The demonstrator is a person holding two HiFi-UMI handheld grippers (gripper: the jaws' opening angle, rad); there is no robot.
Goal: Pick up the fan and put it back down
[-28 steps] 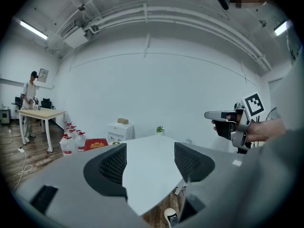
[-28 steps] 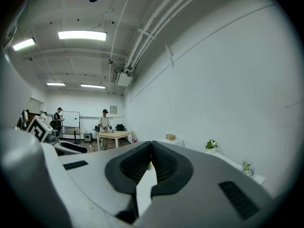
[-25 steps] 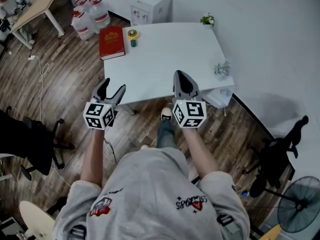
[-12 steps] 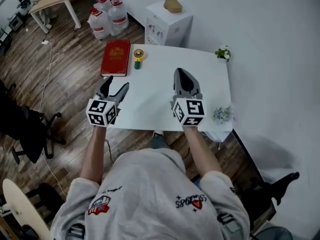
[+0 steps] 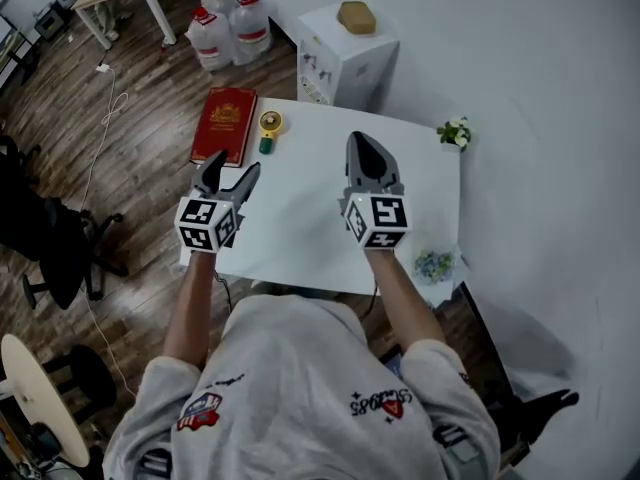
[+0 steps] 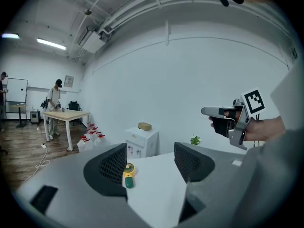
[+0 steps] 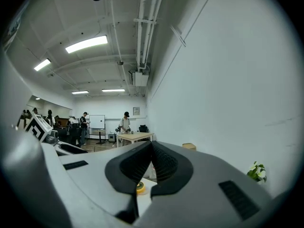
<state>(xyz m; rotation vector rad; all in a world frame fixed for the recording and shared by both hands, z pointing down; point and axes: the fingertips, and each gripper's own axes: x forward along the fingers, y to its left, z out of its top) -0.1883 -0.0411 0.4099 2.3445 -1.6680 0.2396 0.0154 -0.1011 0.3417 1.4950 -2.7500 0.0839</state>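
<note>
A small yellow fan (image 5: pixel 268 126) with a green handle lies at the far left of the white table (image 5: pixel 310 238), just right of a red book (image 5: pixel 224 125). My left gripper (image 5: pixel 233 166) hovers open above the table's left side, short of the fan, nothing between its jaws. In the left gripper view the fan (image 6: pixel 128 174) shows ahead between the open jaws of the left gripper (image 6: pixel 149 167). My right gripper (image 5: pixel 362 144) is shut and empty over the table's middle. The right gripper view shows that gripper (image 7: pixel 152 163) closed, the fan (image 7: pixel 140 188) peeking below.
A white cabinet (image 5: pixel 345 53) with a brown object on top stands behind the table. Water bottles (image 5: pixel 228 23) sit on the floor at the back left. Two small plants (image 5: pixel 455 133) (image 5: pixel 435 264) stand along the table's right edge. A black chair (image 5: pixel 50 238) is at the left.
The person has stepped up to the table. Both grippers, which were short of its near edge, now hang over the tabletop. Jaw states are unchanged.
</note>
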